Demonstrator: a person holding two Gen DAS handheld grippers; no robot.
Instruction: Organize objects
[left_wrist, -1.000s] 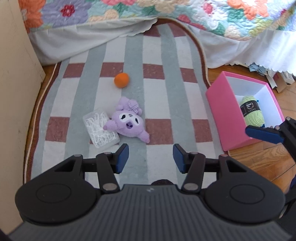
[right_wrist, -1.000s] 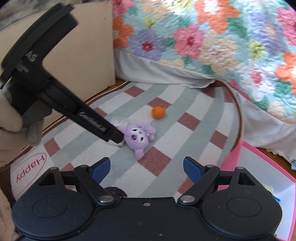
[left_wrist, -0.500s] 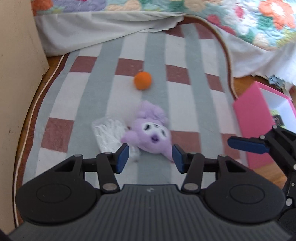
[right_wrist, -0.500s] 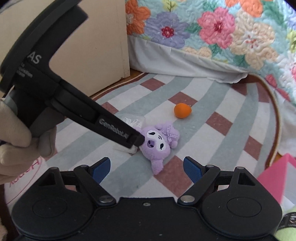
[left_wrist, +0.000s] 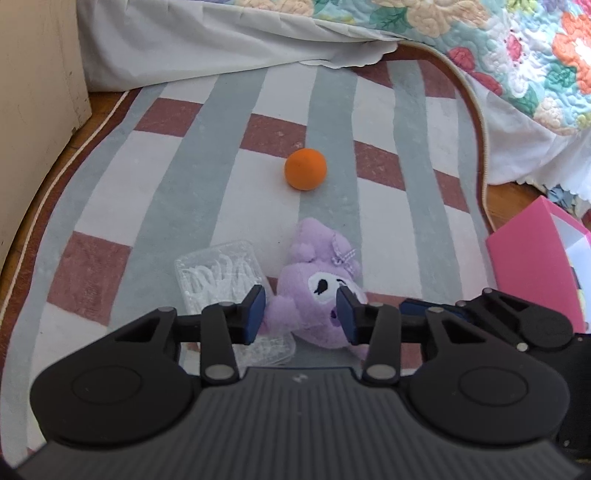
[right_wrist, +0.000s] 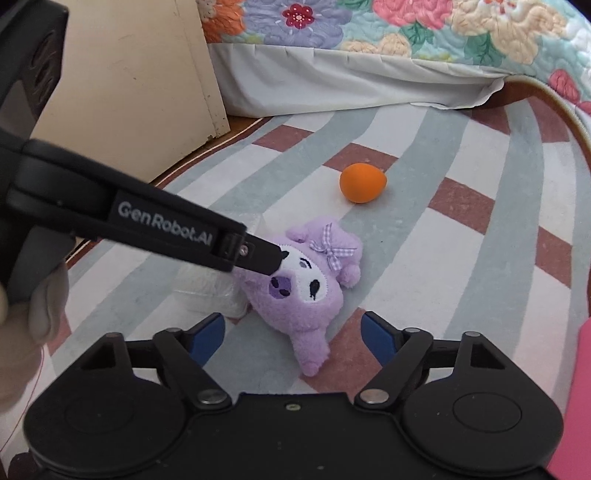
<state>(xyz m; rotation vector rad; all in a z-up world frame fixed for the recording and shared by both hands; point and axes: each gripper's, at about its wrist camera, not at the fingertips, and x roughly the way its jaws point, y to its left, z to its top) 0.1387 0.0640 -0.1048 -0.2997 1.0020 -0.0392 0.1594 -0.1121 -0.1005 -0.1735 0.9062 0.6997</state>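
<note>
Dropping toward the rug (left_wrist: 229, 122) over the last second, both tools came in close on the purple plush toy (left_wrist: 317, 295), which had sat small and far off in the earlier wrist views and now filled the middle of both. The left gripper (left_wrist: 301, 308) had just been narrowing, and its blue pads stood on either side of the toy's head; whether they already pressed the plush I could not tell, so I judged it a grip about to be made, not one made. The right gripper (right_wrist: 293, 336) had also been closing a little but was still spread wide, nothing between its pads, the toy's lower body lying just ahead of them.

For room, the bed with its flowered quilt (left_wrist: 517, 51) and white skirt walled off the far side of the rug, and a beige cabinet (left_wrist: 33, 110) stood at the left. The pink box (left_wrist: 524, 258) waited off the rug's right edge, near the toy; it looked the likely place for it. The way there seemed open, apart from the right gripper standing in between.

A clear plastic case (left_wrist: 218, 273) lay touching the toy's left side, partly under the left pad, and could get nudged or pinched along. The orange ball (left_wrist: 305, 169) sat well clear beyond the toy.
</note>
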